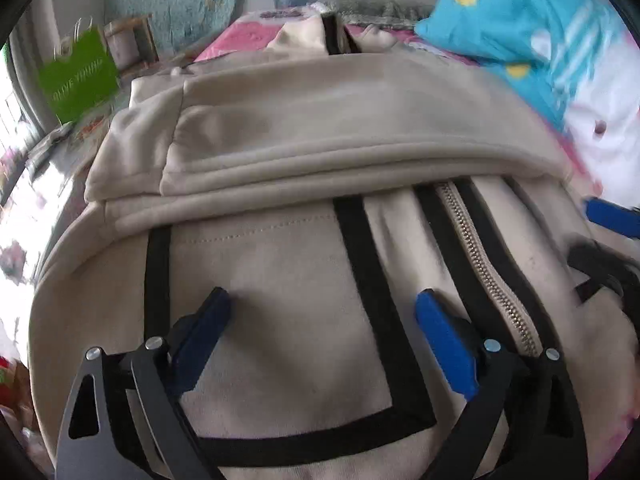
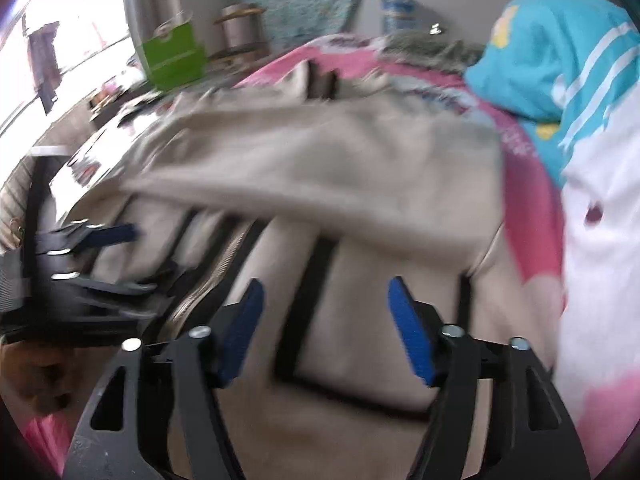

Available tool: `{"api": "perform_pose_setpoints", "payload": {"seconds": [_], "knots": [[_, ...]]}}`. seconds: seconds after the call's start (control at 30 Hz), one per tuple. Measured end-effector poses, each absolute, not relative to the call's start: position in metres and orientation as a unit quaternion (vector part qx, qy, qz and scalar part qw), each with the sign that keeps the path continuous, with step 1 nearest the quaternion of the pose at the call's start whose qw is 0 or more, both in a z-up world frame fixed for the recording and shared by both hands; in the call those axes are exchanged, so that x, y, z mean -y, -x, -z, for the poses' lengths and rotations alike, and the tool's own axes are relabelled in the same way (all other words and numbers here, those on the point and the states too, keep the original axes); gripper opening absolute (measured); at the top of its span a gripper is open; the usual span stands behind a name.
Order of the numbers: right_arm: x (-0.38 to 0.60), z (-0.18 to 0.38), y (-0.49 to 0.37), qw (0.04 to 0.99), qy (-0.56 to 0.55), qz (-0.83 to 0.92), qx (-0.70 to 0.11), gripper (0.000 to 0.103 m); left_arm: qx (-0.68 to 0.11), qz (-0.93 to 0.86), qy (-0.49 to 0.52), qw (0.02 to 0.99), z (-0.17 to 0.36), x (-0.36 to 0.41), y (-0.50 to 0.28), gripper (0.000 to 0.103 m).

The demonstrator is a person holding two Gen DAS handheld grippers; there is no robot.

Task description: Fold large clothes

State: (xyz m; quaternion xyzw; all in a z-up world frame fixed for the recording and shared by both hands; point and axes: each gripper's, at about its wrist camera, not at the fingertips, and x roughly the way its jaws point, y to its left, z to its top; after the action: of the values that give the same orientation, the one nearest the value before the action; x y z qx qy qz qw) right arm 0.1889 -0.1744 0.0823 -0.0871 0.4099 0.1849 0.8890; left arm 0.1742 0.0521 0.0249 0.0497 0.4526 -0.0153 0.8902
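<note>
Left wrist view: the left gripper is hanging over the beige jacket, jaws standing wide apart, nothing between the blue pads; the cloth is lying just beyond and below the fingertips. This view is giving sharp detail that the other lacks: the zipper running away from the claw on its right, black trim lines forming a pocket outline between the fingers, and a folded sleeve band lying crosswise ahead of the tips. At the right edge a blue pad of the right gripper is entering the frame.

Right wrist view: the right gripper is likewise spread, empty, over the same jacket. Only here is the left gripper showing from the side, off to the left of the claw, with part of a hand below it.

Orientation: the jacket's long axis is running from under the claws away toward the far end of the bed, zipper along it; the folded sleeve is crossing it.

Beyond the claws to the right: a blue cushion; to the left, a green bag. The pink bedsheet is showing beside the jacket.

Limits: the right view is motion-blurred, so seams are hard to read. The jacket's near hem is cut off under both claws.
</note>
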Motion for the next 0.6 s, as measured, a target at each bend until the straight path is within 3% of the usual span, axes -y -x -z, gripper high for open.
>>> {"api": "perform_pose_setpoints", "payload": {"seconds": [0.07, 0.23, 0.6], "knots": [[0.17, -0.062, -0.178, 0.888, 0.116, -0.175, -0.41, 0.078, -0.452, -0.007, -0.062, 0.89, -0.026, -0.049, -0.174, 0.098], [0.187, -0.055, -0.189, 0.887, 0.046, -0.172, -0.426, 0.093, -0.446, -0.016, -0.078, 0.892, -0.025, -0.047, -0.173, 0.098], [0.184, -0.051, -0.187, 0.893, 0.048, -0.17, -0.413, 0.094, -0.451, -0.009, -0.067, 0.89, -0.024, -0.046, -0.175, 0.098]]}}
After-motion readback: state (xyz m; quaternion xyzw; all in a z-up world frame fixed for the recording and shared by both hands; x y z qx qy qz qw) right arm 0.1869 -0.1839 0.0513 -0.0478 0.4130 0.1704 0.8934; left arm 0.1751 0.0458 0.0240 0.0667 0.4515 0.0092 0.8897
